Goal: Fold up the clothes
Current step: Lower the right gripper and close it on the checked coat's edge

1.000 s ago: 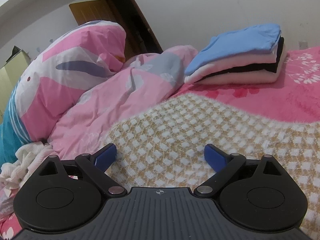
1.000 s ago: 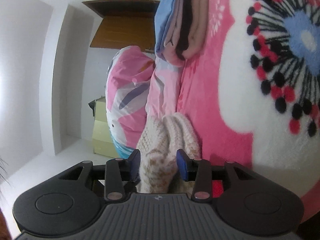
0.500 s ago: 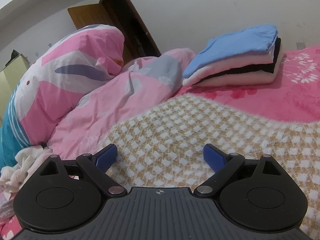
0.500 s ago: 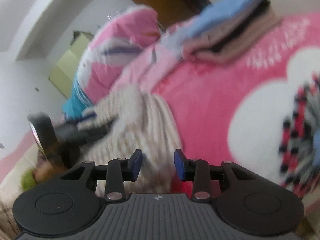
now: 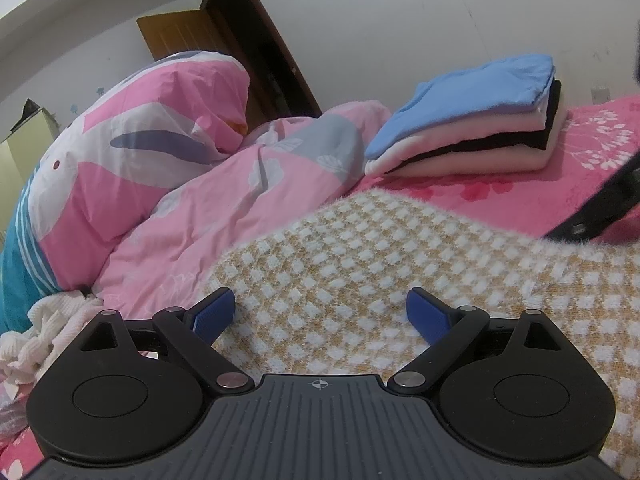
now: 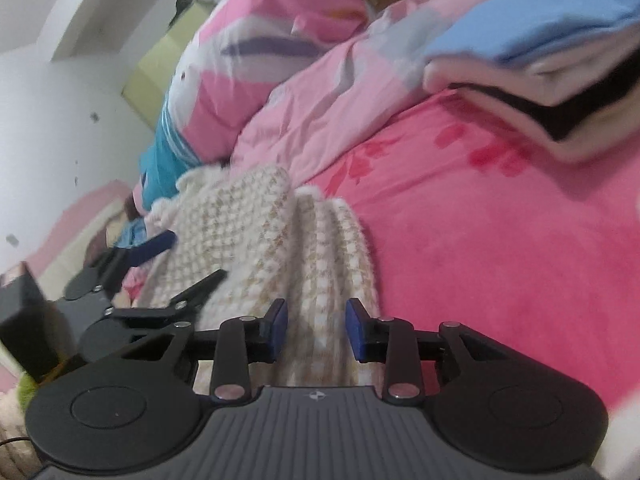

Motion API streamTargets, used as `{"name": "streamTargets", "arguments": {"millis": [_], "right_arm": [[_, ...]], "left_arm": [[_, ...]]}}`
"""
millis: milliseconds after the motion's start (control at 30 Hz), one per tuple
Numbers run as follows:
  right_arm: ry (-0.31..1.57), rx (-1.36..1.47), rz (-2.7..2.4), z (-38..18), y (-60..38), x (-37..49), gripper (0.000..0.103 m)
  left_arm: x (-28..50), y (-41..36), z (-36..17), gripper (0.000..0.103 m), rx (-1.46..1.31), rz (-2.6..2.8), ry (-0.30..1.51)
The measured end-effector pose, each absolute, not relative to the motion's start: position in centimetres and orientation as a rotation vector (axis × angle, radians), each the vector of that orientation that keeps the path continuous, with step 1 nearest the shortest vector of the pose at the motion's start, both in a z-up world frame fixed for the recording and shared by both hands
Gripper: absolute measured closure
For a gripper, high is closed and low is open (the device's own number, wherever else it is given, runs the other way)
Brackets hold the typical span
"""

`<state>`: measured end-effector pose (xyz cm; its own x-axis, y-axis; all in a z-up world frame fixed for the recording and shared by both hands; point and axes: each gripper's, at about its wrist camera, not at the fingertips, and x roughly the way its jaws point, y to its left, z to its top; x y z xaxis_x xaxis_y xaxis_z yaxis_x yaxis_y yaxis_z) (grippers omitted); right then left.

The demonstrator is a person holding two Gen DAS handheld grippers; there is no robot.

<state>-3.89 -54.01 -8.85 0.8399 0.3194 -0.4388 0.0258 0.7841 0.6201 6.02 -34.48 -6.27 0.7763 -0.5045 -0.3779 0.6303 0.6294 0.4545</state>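
A: L gripper [image 5: 320, 310]?
B: Jaws spread wide, nothing between them. It sits low over the checked sweater [image 5: 360, 264], which lies flat on the pink bedsheet [image 5: 520, 200].

A: R gripper [image 6: 316, 326]?
B: Jaws partly apart w/ a bunched fold of the same sweater [image 6: 280, 232] running between the blue pads. Can't tell if the pads actually press the knit; view's blurred. L gripper's fingers [image 6: 154, 246] show on the sweater's far-left edge in that view.

A: Around the sweater?
B: Just beyond it, a stack of folded clothes [image 5: 476, 120] on the sheet: blue on top, then pale pink, black, pale pink. Left of the sweater, touching its edge, a rumpled pink duvet [image 5: 248, 184] w/ a rabbit-print pillow [image 5: 132, 152] behind. A white knit heap [image 5: 48, 328] lies at the sweater's near-left. Brown door [image 5: 188, 36] far behind.

A: Any bins, baskets?
B: Only a pale yellow cabinet [image 5: 24, 140], far left of the sweater; contents not visible.
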Motion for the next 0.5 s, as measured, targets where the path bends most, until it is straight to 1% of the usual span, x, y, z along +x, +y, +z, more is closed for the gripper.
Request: {"name": "streamTargets", "arguments": {"millis": [67, 167, 367, 500], "right_arm": [[0.574, 0.643, 0.189, -8.9, -54.0, -2.9, 0.073], [0.593, 0.616, 0.205, -9.0, -53.8, -1.5, 0.076], [0.548, 0.591, 0.162, -8.4, -53.9, -1.0, 0.076], [0.532, 0.574, 0.143, -8.3, -54.0, -0.6, 0.073]], "left_arm": [[6.0, -34.4, -6.3, 0.010, 0.601, -0.656, 0.222], [6.0, -34.4, -6.3, 0.010, 0.596, -0.656, 0.222], [6.0, -34.4, -6.4, 0.010, 0.592, -0.653, 0.217], [5.8, -34.1, -6.4, 0.010, 0.581, -0.651, 0.205]]}}
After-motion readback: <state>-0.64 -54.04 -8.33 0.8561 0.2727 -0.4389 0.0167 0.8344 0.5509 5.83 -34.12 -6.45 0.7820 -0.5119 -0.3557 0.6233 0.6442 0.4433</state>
